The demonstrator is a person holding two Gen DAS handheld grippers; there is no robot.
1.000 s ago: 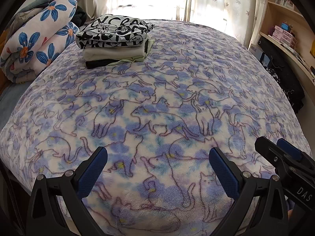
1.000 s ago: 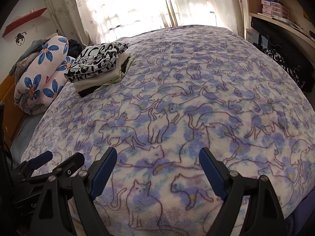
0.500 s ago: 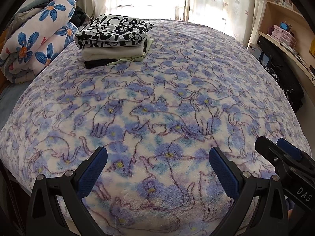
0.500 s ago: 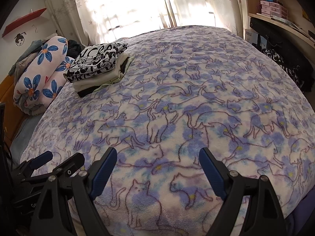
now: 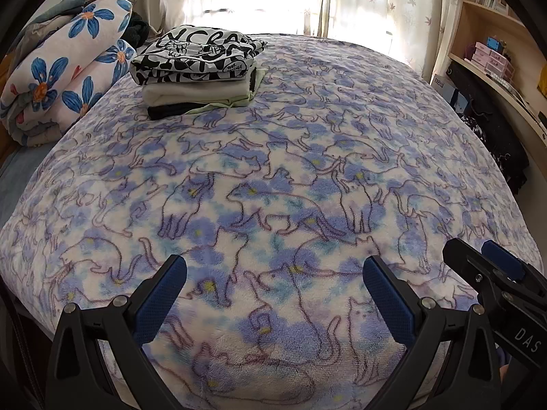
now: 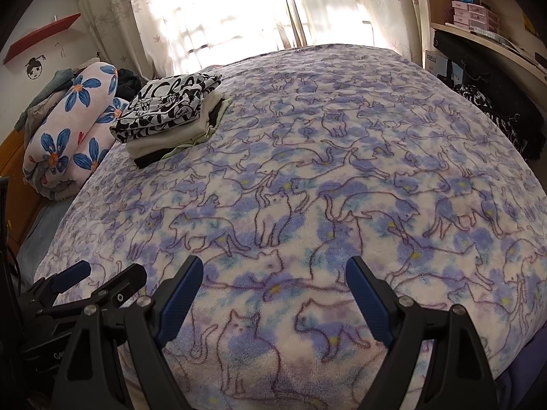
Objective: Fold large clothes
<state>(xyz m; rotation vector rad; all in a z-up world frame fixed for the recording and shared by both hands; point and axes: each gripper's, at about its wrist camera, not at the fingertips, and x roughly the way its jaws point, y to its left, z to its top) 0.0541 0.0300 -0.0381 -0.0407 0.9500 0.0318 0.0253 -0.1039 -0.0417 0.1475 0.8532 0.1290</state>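
The blanket (image 5: pixel 273 157) on the bed is soft, fuzzy cloth. The folded clothes (image 5: pixel 201 68) are smooth, thin cloth. The flowered quilt (image 5: pixel 65 78) looks like puffy, matt cloth. The left gripper (image 5: pixel 273 283) and right gripper (image 6: pixel 275 287) are matt black plastic with bumpy blue pads and small shiny metal screws. The shelf (image 5: pixel 492 71) is pale smooth wood

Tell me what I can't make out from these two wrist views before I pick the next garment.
- Folded stack: the lower garments show only their edges under the black-and-white top in both views; the count is unclear.
- Dark clothing behind the floral bedding roll: mostly hidden by it.
- Window: blown out by glare behind the curtains.
- Shelf items: too small to identify.
- Left claw and right claw: bodies cut off by the bottom edge.
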